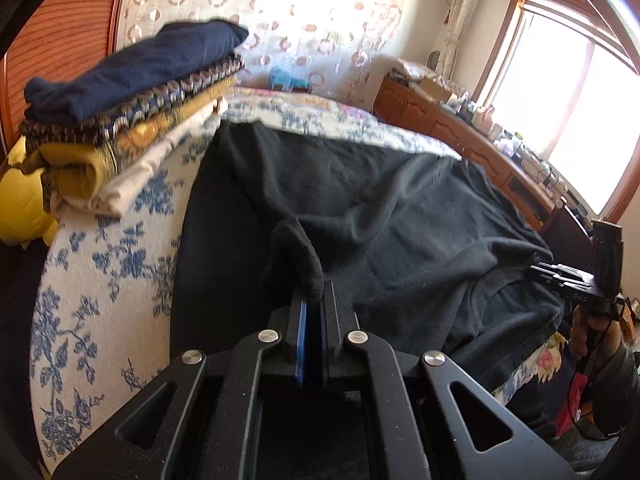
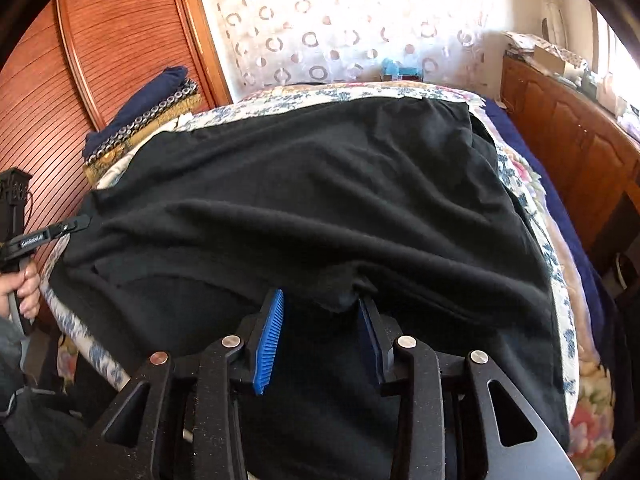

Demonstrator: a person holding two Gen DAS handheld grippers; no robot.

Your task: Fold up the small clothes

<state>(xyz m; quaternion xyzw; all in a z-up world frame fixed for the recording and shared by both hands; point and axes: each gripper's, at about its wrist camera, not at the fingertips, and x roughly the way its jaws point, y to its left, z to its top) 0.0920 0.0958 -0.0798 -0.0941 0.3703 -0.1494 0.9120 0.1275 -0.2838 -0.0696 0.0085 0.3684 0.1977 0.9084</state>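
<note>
**Black garment on bed, left gripper pinching it, right gripper open**

Hidden/cut off: near edge of the black garment [image 2: 320,208] runs under the right gripper [image 2: 320,300] body in the right wrist view, so the hem there is not visible. Garment type hard to make out; dark fabric shows few seams. Bottom of the folded stack [image 1: 132,120] partly cut by a yellow pillow [image 1: 20,204] at the left. Items on the wooden cabinet [image 1: 460,128] by the window [image 1: 580,112] are too small and washed out to identify. A small blue object [image 1: 288,80] at the far edge of the bed is unclear.

Counts: one black garment, spread across the floral bedspread [image 1: 100,280]. One stack, four folded pieces visible: navy on top, patterned, mustard, cream. Two grippers.

Left gripper [image 1: 314,296]: jaws closed on a raised fold of the black garment, blue pads nearly together. Right gripper: fingers apart, blue pads [image 2: 270,340] spread, a bump of the fabric edge sitting between them, not clamped. A hand [image 2: 24,288] holds the left gripper's handle at the bed's left side.
</note>
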